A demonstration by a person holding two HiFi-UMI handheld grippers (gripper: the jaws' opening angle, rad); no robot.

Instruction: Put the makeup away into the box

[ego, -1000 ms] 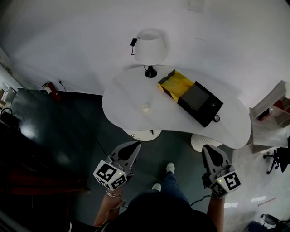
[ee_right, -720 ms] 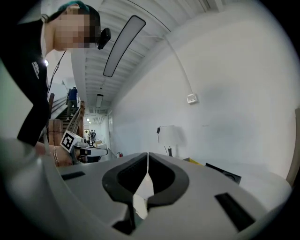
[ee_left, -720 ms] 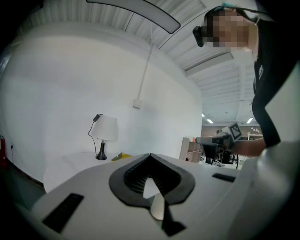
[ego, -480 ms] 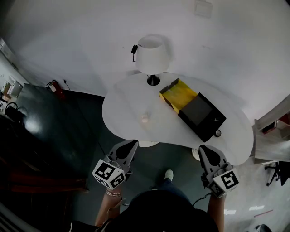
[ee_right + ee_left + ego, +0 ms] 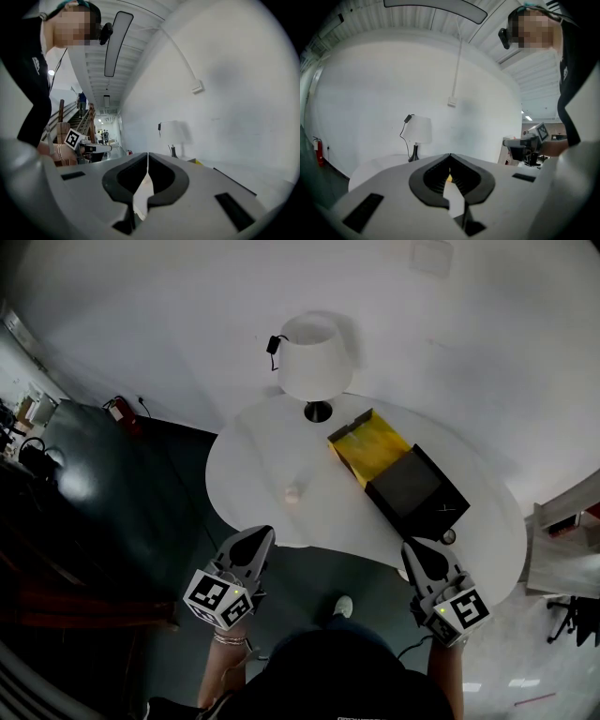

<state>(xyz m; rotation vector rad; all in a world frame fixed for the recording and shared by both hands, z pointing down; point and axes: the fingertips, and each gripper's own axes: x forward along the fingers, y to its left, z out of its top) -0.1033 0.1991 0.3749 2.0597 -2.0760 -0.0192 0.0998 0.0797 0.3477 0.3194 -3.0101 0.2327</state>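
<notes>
Toward the right end of the white tabletop: the box, black, lying slantwise, with a yellow open part at its far end. Just beside its near corner, a small dark round thing, too small to tell what. Well apart to the left, alone on bare tabletop, a small pale item, likewise too small to identify. At the far edge, just beyond the yellow part, a lamp with a white shade.

At the near edge of the tabletop, pointing toward it: the left gripper, jaws clenched tip to tip with nothing between them, and the right gripper, jaws likewise pressed together and empty. Touch neither the box nor either small thing.

Below, dark floor, a shoe and, by the wall at left, a red fire extinguisher.
</notes>
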